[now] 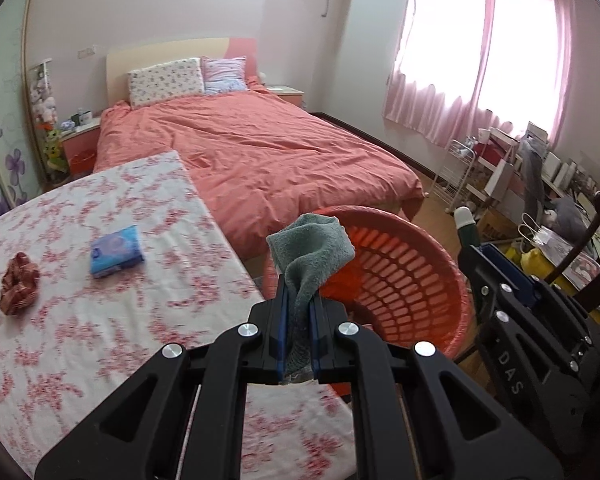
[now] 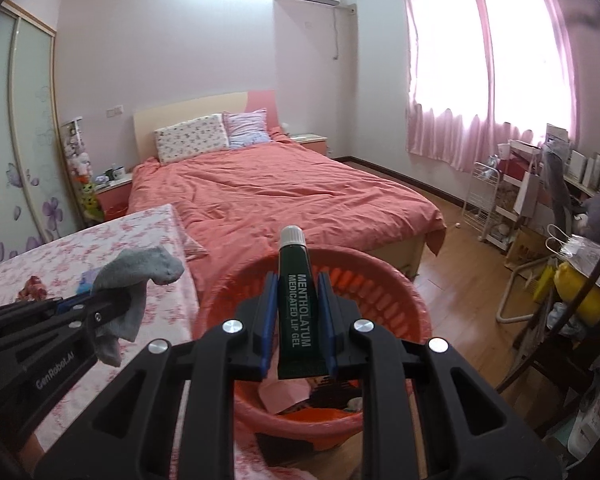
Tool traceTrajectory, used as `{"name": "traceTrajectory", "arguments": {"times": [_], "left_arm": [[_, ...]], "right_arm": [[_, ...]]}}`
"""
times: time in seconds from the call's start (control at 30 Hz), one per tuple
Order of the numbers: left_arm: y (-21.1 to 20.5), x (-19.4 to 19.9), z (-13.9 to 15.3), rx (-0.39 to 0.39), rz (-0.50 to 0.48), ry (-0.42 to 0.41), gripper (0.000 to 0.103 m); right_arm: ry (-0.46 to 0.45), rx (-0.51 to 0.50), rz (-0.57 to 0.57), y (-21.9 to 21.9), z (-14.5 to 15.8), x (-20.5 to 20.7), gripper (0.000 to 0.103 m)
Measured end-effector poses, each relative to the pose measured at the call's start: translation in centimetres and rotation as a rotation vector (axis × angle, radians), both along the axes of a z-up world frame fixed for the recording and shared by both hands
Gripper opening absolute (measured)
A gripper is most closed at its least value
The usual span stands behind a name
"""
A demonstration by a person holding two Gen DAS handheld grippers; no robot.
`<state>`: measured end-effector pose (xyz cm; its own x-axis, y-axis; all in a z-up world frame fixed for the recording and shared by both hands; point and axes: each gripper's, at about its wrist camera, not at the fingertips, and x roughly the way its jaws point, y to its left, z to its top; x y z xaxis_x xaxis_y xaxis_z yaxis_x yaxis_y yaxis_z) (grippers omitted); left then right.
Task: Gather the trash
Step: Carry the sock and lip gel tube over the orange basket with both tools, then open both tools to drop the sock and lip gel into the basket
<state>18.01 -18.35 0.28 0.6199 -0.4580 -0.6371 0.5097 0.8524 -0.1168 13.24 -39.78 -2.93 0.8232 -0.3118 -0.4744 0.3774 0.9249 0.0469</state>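
Drop-off step, by my read: both hand-held grippers carry an item and sit at the basket. Right hand-held gripper (image 2: 298, 320) is clamped on a lip gel tube (image 2: 296, 304), cap pointing to 12 o'clock, directly over the orange basket (image 2: 400, 300). Left hand-held gripper (image 1: 298, 336) is clamped on a grey-green cloth (image 1: 310, 248), which flops over the basket's rim at the 9 o'clock side, partly above the bench (image 1: 100, 320) edge.

Next move, likely: let the tube go so it falls straight in; the left one needs to shift further toward 3 o'clock to clear the rim before it lets go, or the cloth may snag on the edge.

Tube: dark green, smooth, flat crimped tail, white ribbed cap, rigid enough to drop clean. Cloth: soft terry, limp, folded lump, drapes and may cling. Basket: round plastic, slotted lattice wall, with pink paper and dark scraps inside.

Still on the bench at 9 to 10 o'clock in the left view: a blue tissue pack (image 1: 117, 251), soft plastic, rectangular, and a red crumpled bundle (image 1: 19, 284), type unclear. Bench has a pink floral cover. Bed (image 1: 260, 152) beyond at 12 o'clock, coral quilt, wrinkled.
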Motion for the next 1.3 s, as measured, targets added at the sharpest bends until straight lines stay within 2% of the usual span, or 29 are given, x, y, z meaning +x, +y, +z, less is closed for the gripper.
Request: {"name": "traceTrajectory", "arguments": {"times": [0.2, 0.5, 0.9, 0.97, 1.0, 1.07, 1.3], "left_arm": [[-2.1, 0.3, -0.9, -0.009, -0.03, 0.032, 0.008], [-4.3, 0.7, -2.0, -0.017, -0.065, 0.059, 0.008], [-6.2, 1.3, -3.2, -0.01, -0.102, 0.106, 0.009], [-6.2, 1.5, -3.5, -0.003, -0.099, 0.112, 0.017], [-6.1, 1.6, -3.6, 0.0, -0.098, 0.116, 0.02], [-5.9, 1.7, -4.0, 0.008, -0.085, 0.119, 0.027], [-4.9, 2.1, -4.5, 0.013, -0.059, 0.142, 0.028]], "right_arm": [[0.003, 0.018, -0.027, -2.2, -1.0, 0.5, 0.02], [0.0, 0.112, -0.034, -5.4, -2.6, 0.7, 0.02], [-0.006, 0.184, -0.014, -7.5, -3.7, 2.0, 0.022], [-0.006, 0.195, -0.012, -7.6, -3.8, 2.3, 0.024], [-0.008, 0.2, -0.015, -7.8, -3.9, 2.3, 0.03], [-0.008, 0.208, -0.019, -8.1, -4.0, 2.4, 0.033], [0.005, 0.206, -0.038, -8.2, -4.4, 2.2, 0.035]]}}
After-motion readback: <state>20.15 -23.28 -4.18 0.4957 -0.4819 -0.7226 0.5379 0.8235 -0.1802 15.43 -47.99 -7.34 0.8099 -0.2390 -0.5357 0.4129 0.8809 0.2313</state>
